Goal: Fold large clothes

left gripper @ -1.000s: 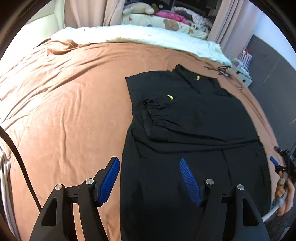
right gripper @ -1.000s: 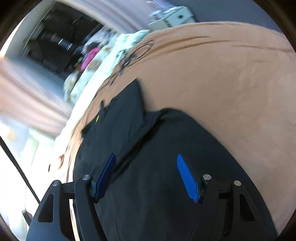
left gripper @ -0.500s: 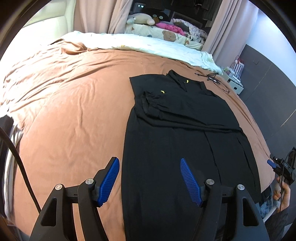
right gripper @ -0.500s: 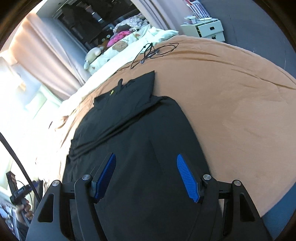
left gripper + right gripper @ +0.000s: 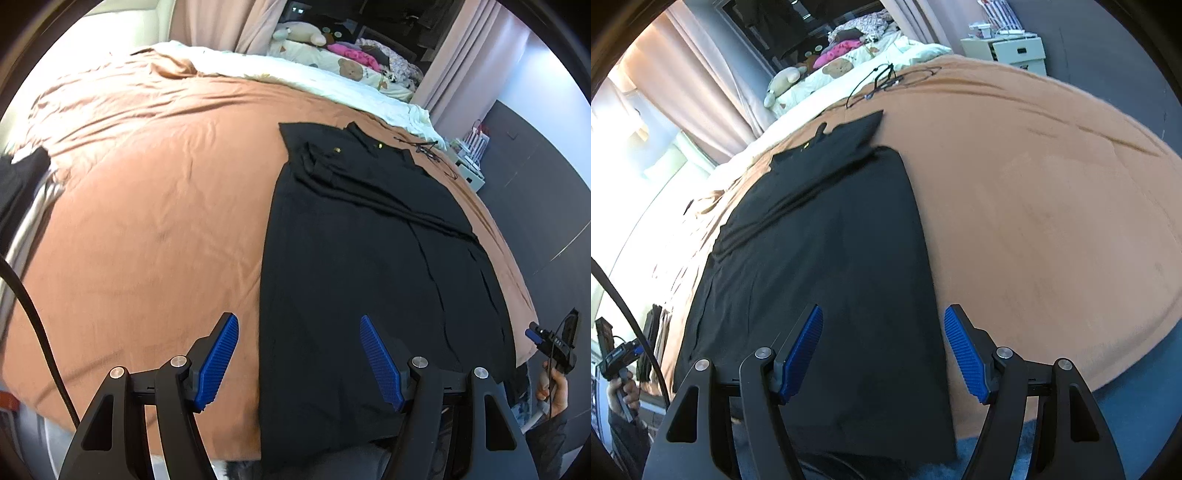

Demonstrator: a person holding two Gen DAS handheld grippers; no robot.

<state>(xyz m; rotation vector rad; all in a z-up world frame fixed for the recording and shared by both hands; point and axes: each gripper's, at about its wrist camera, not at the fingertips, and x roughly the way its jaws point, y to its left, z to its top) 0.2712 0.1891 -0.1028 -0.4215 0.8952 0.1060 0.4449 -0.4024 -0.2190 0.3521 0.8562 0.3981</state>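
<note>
A large black garment (image 5: 369, 251) lies flat along a bed with a brown cover (image 5: 147, 206), its sleeves folded across the upper part and its hem hanging over the near edge. It also shows in the right wrist view (image 5: 827, 266). My left gripper (image 5: 299, 358) is open and empty, above the garment's left hem edge. My right gripper (image 5: 882, 347) is open and empty, above the garment's right hem edge. The right gripper also shows small at the far right of the left wrist view (image 5: 550, 343).
A white duvet (image 5: 295, 77) and stuffed toys (image 5: 295, 35) lie at the bed's head. A black cable (image 5: 886, 79) rests on the cover beyond the collar. A white nightstand (image 5: 1008, 50) stands to the right. Dark clothes (image 5: 18, 181) hang at the bed's left side.
Both grippers have drawn back toward the foot of the bed and risen, so the whole garment and its hem have come into view. Both stay open.
</note>
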